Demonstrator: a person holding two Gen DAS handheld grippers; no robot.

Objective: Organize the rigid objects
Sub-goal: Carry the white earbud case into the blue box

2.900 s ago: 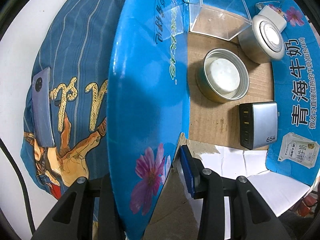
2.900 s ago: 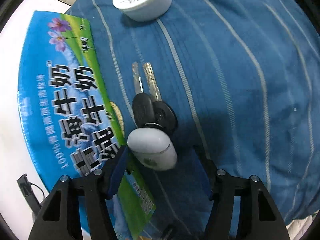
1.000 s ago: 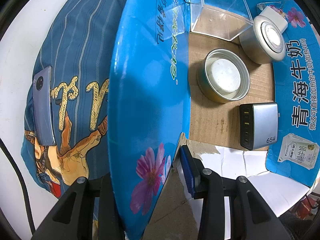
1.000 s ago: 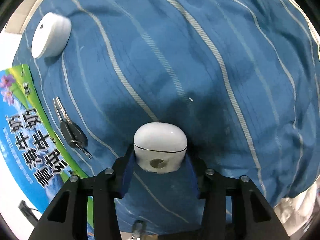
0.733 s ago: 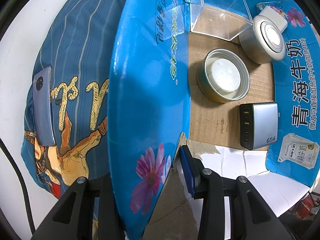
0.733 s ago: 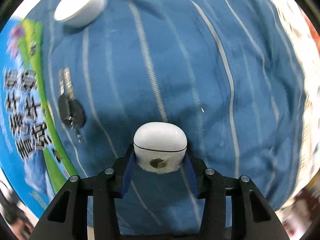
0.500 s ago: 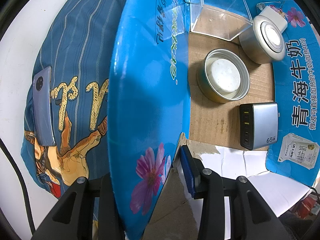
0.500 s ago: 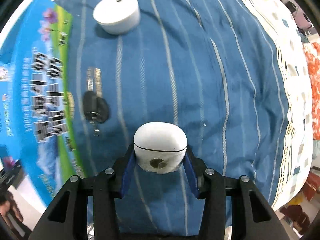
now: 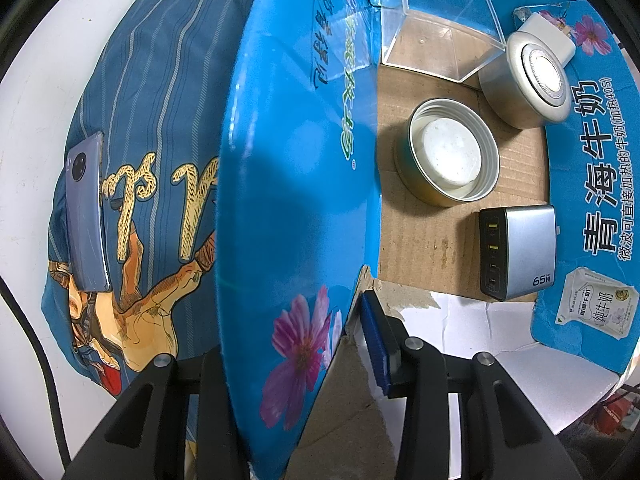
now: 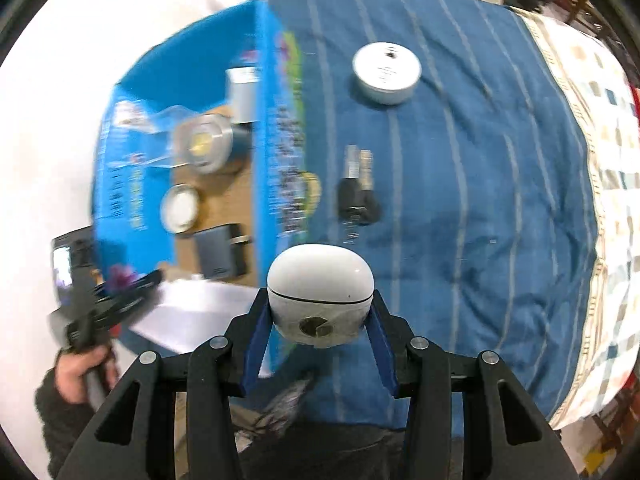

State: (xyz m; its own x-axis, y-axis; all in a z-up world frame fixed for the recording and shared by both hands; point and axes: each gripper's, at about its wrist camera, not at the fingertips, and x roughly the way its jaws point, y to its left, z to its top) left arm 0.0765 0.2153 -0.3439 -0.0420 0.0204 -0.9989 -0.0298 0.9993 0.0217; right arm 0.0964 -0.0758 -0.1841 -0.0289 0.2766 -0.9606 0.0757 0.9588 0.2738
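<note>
My right gripper [image 10: 320,340] is shut on a white earbud case [image 10: 320,284] and holds it in the air above the blue striped cloth [image 10: 480,200]. Two black-headed keys [image 10: 356,196] and a round white tin [image 10: 386,72] lie on the cloth beyond it. My left gripper [image 9: 292,344] is shut on the side wall of the blue milk carton box [image 9: 288,160]. Inside the box are an open metal tin [image 9: 448,152], a grey 65W charger [image 9: 520,248], a round silver device [image 9: 528,80] and a clear plastic box [image 9: 436,36].
A grey phone [image 9: 86,212] lies on the printed cloth left of the box. A black cable [image 9: 28,344] runs along the white surface at the far left. A patterned quilt [image 10: 600,200] lies at the right edge of the blue cloth.
My right gripper closed on the earbud case, lifted it off the cloth and swung toward the box, which now shows its inside. The left gripper and box have not moved.
</note>
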